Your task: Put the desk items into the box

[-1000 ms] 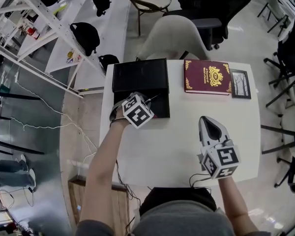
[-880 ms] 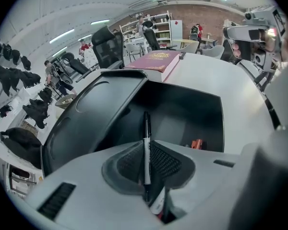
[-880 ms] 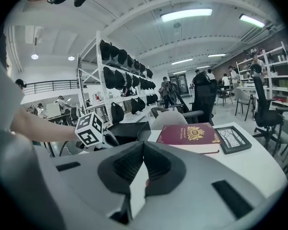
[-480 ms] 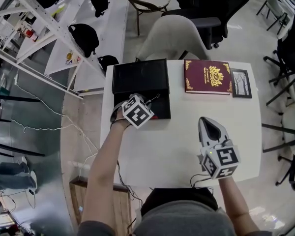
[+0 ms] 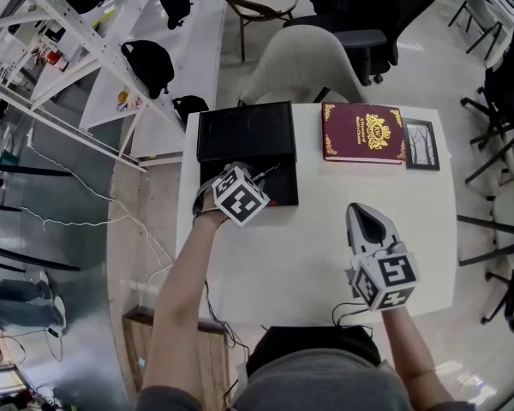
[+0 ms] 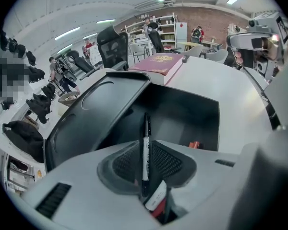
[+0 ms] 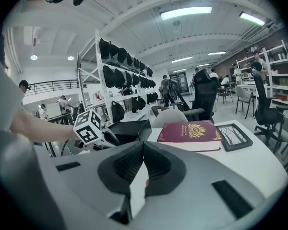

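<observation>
A black box (image 5: 278,188) stands open on the white desk, its lid (image 5: 244,131) folded back. My left gripper (image 5: 261,175) hangs over it, and a black pen (image 6: 145,128) stands between the jaws, pointing into the box (image 6: 182,116). The jaws are opening, with a thin dark gap beside the pen. A small red item (image 6: 194,144) lies inside the box. A maroon book (image 5: 362,133) and a framed picture (image 5: 420,145) lie at the desk's far right. My right gripper (image 5: 366,221) hovers shut and empty over the bare desk, facing the book (image 7: 192,133) and the picture (image 7: 234,135).
A white shell chair (image 5: 304,62) and a black office chair (image 5: 368,15) stand behind the desk. White shelving (image 5: 68,32) with black bags runs along the left. The desk's left edge (image 5: 185,212) lies close to the box.
Neither gripper has visibly moved. The pen stays between the left jaws over the box.
</observation>
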The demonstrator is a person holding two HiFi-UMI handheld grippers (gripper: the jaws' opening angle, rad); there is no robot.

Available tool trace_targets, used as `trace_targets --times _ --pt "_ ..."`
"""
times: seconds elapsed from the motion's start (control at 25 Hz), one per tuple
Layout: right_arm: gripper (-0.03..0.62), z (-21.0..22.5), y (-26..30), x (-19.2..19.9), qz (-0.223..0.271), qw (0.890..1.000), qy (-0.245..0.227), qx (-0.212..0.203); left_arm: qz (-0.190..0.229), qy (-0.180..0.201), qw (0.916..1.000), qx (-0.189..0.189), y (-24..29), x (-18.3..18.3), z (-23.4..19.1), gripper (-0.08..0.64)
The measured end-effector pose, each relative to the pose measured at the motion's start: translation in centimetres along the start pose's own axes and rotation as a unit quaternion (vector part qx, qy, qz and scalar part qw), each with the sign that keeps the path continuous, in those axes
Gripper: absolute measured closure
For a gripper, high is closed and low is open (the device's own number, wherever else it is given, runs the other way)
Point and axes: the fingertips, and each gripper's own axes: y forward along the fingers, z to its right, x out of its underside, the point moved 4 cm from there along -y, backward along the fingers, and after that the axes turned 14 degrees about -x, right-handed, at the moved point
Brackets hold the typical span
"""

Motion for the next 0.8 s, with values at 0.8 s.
trace_targets --times 0.8 --pt "0.588 -1.9 0.3 -1.0 0.011 0.999 -0.017 -0.031 0.11 -0.104 0.982 -0.114 -9.8 -0.8 -2.3 0.492"
